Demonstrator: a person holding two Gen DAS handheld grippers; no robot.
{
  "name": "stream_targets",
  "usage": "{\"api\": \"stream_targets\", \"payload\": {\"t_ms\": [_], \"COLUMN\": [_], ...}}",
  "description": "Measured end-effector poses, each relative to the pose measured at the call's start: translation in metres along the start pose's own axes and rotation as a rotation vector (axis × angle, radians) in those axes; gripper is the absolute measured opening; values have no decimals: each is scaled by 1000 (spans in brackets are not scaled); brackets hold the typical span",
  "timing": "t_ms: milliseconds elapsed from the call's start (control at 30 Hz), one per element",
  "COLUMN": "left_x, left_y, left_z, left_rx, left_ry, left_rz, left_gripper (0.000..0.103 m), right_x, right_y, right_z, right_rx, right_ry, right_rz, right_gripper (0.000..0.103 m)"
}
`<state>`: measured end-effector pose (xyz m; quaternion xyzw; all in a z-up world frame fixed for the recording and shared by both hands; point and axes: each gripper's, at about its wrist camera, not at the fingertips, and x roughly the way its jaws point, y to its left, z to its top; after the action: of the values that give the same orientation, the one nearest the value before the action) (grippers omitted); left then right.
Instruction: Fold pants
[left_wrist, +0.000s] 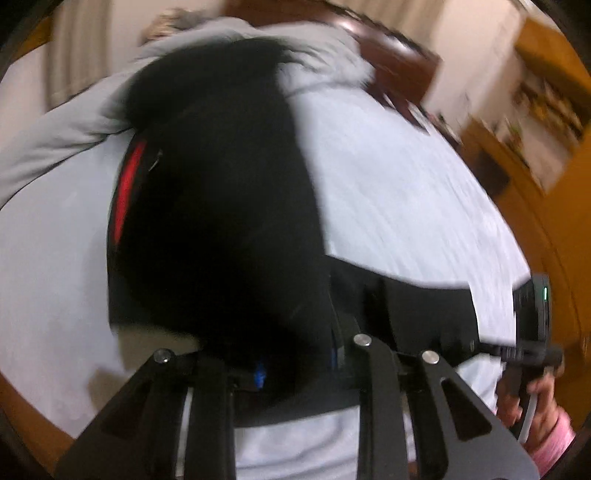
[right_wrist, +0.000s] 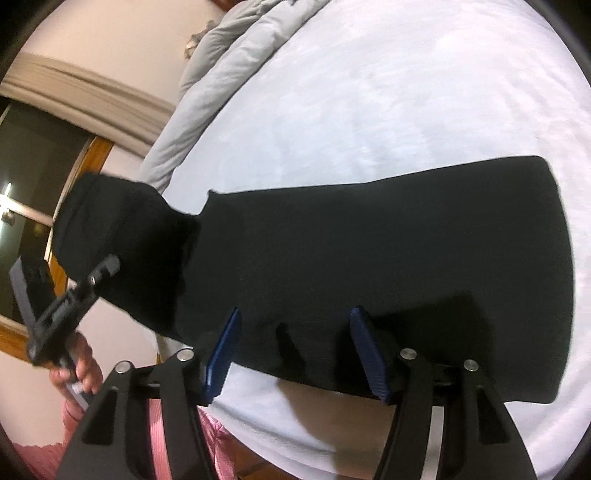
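Ribbed blue pads (right_wrist: 221, 354) flank smooth black pants (right_wrist: 369, 251) on white sheet (right_wrist: 369, 92).

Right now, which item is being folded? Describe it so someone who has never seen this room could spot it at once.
Start at the bed, covered by a white sheet with a grey duvet bunched along its far side. Lying across the sheet are the black pants, one end lifted by the left gripper. They are the only dark thing on the pale bedding, with a red stripe along one edge.
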<state>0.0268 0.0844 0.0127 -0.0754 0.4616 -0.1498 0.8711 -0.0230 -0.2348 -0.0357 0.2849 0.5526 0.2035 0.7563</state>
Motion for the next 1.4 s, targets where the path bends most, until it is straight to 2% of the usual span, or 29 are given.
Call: {"api": "stream_targets", "payload": {"t_ms": [100, 200, 267, 333, 433, 500, 533, 600, 667, 700, 800, 900, 1000, 1100, 1200, 1300, 1333, 1367, 1400], "left_x": [25, 49, 59, 62, 53, 39, 36, 29, 31, 35, 46, 62, 78, 82, 87, 90, 91, 91, 90], "left_y": [-22, -35, -38, -41, -41, -27, -21, -3, 20, 30, 50, 53, 51, 44, 38, 29, 24, 21, 20], "left_z": [-9, -17, -22, -28, -30, -25, -23, -19, -15, -15, -15, -23, -28, -33, -38, -42, -43, -45, -45], "left_rx": [70, 112, 80, 76, 77, 6, -23, -91, -142, -168, -227, -248, -236, -207, -153, -101, -84, -72, -74], "left_ry": [83, 169, 241, 292, 291, 266, 256, 217, 200, 208, 253, 310, 363, 364, 370, 374, 380, 374, 372], "left_rz": [-7, -12, -98, -149, -189, -271, -284, -244, -100, -20, 74, 98, 66, 80, 107, 124, 133, 143, 147], "left_gripper": [25, 34, 55, 60, 77, 80, 82, 85, 85, 85, 85, 85, 85, 89, 91, 95, 96, 96, 96], "right_x": [-2, -2, -2, -1, 1, 2, 3, 3, 2, 2, 1, 8, 24, 48, 65, 69, 69, 69, 74], "right_y": [-12, -20, -22, -23, -24, -21, -20, -16, -9, -4, 17, 39, 48, 44, 26, 22, 25, 29, 36], "right_z": [2, 2, 4, 6, 8, 9, 11, 14, 18, 20, 30, 37, 40, 41, 36, 36, 36, 36, 37], "right_rx": [39, 48, 51, 50, 55, 57, 57, 55, 47, 40, -2, -53, -81, -53, 14, 27, 20, 2, -16], "right_ry": [-8, -6, -3, -2, 2, 4, 8, 14, 17, 20, 23, 50, 112, 175, 223, 206, 196, 188, 191], "right_rz": [-7, -26, -24, -23, -18, -13, -12, -2, 13, 18, 23, -5, -41, -88, -60, -44, -41, -19, 11], "right_gripper": [62, 61, 62, 62, 64, 69, 70, 73, 76, 80, 85, 90, 92, 93, 100, 100, 99, 85, 63]}}
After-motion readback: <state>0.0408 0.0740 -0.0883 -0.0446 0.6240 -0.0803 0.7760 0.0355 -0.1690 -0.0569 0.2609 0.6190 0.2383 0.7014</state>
